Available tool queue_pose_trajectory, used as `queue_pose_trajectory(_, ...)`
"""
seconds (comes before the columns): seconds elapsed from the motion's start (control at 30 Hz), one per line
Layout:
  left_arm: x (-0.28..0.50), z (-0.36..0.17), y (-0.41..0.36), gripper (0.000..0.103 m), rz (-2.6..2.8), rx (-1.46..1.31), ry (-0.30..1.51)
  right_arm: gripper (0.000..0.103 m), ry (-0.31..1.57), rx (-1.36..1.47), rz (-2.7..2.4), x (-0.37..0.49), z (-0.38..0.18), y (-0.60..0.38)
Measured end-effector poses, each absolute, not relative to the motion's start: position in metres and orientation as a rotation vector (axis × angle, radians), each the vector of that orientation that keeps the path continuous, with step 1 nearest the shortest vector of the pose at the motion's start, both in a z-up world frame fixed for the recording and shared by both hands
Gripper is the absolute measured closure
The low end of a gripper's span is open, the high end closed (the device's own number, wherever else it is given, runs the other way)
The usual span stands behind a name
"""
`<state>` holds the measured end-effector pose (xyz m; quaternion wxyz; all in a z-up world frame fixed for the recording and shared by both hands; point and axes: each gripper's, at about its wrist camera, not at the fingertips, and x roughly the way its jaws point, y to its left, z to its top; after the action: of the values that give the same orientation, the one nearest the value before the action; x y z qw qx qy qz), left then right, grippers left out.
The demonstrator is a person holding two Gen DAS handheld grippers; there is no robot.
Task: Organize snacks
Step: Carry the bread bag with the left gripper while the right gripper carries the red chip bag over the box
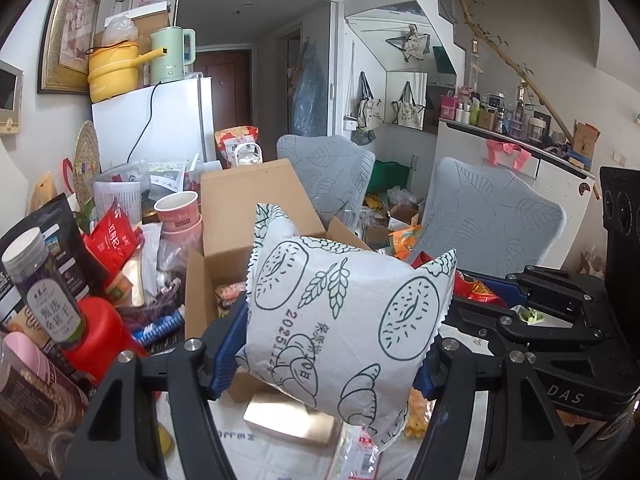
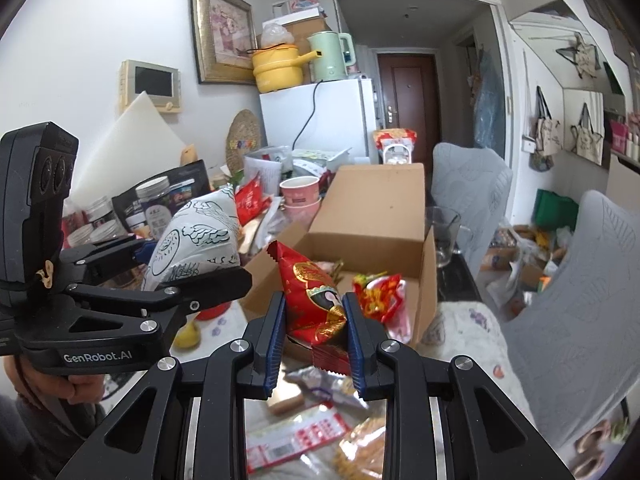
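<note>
Left wrist view: left gripper [image 1: 332, 344] closed on a puffy white bread packet [image 1: 344, 332], blue fingers [image 1: 224, 352] pressing both sides, packet lifted just in front of the open cardboard box [image 1: 240, 216]. Possible trouble: air-filled bag slipping out or bursting if squeezed harder; probably also catching on the raised box flap during lowering. Left of the box, a crowded worktop [image 1: 276, 456]: a jar with grey lid [image 1: 44, 280], a red container [image 1: 100, 332], pink paper cups [image 1: 178, 210], many loose pouches. Behind, a white fridge [image 1: 168, 120] carrying a yellow pot [image 1: 112, 70] and a green kettle [image 1: 170, 56], two grey leaf-pattern chairs [image 1: 488, 216], a dark hallway door. Right wrist view: right gripper [image 2: 314, 340] clamped narrowly on a red snack packet [image 2: 312, 296], held at the near edge of the same box, already containing another red-yellow packet [image 2: 378, 290]. Left gripper with the white packet just beside, on the left; risk of the two tools colliding over the small box opening. Below, more wrappers lying on the pale worktop cloth; a glass cup [image 2: 444, 232] standing close behind the box, easy to knock.
</note>
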<state>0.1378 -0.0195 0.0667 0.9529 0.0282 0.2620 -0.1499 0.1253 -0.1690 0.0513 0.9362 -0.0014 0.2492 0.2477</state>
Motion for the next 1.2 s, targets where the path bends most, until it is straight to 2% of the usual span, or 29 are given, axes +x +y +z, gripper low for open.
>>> queue_pose_trajectory(0.5,0.235,0.05,-0.003,0.036,-0.22,0.053,0.554,0.076,0.552,-0.068,0.492,0.233,0.036,-0.147)
queue_pose_trajectory(1.2,0.329,-0.017,0.004,0.036,-0.154,0.061,0.759,0.076,0.748,-0.154,0.443,0.335,-0.031,-0.119)
